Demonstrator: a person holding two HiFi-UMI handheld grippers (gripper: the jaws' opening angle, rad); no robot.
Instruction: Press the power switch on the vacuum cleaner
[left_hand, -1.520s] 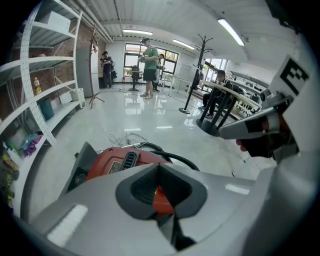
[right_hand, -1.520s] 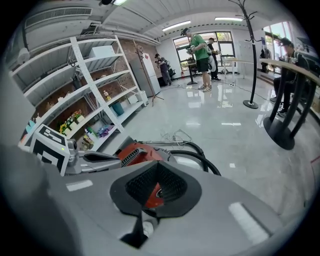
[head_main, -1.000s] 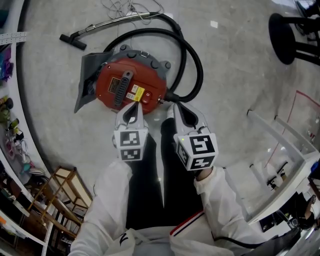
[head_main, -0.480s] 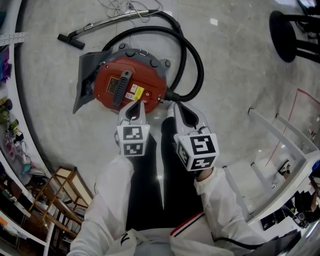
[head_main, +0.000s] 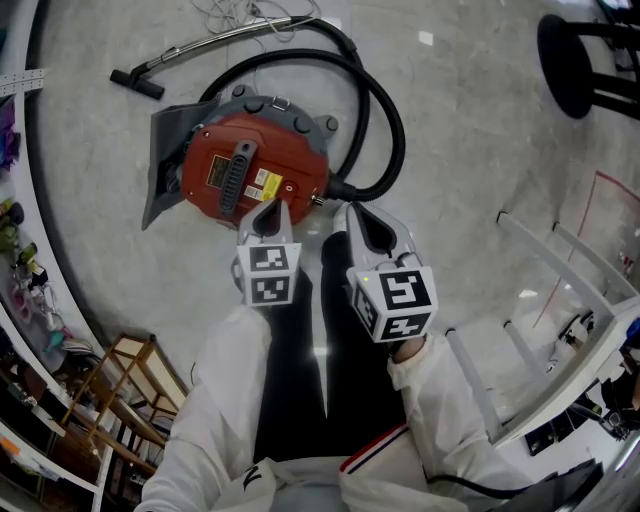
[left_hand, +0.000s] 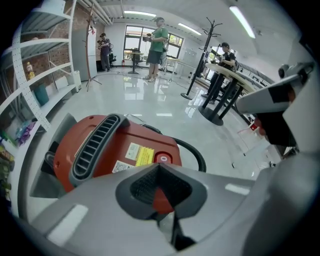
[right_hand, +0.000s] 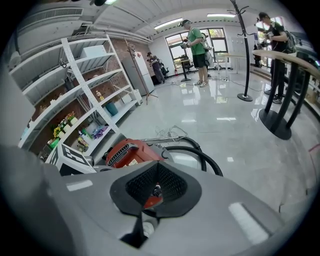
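1 vacuum cleaner (head_main: 245, 170) | 1 hose (head_main: 396, 120) | left gripper (head_main: 271, 208) clenched, empty | right gripper (head_main: 356, 214) clenched, empty

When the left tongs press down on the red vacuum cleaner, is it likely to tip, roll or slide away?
The vacuum cleaner looks squat and broad, so a downward press probably will not tip it. The floor is glossy, so a slanted push from the left tongs might make it slide. Its looped hose likely bends, resisting little.

Red vacuum cleaner (head_main: 290, 160) — black hose (head_main: 397, 130)
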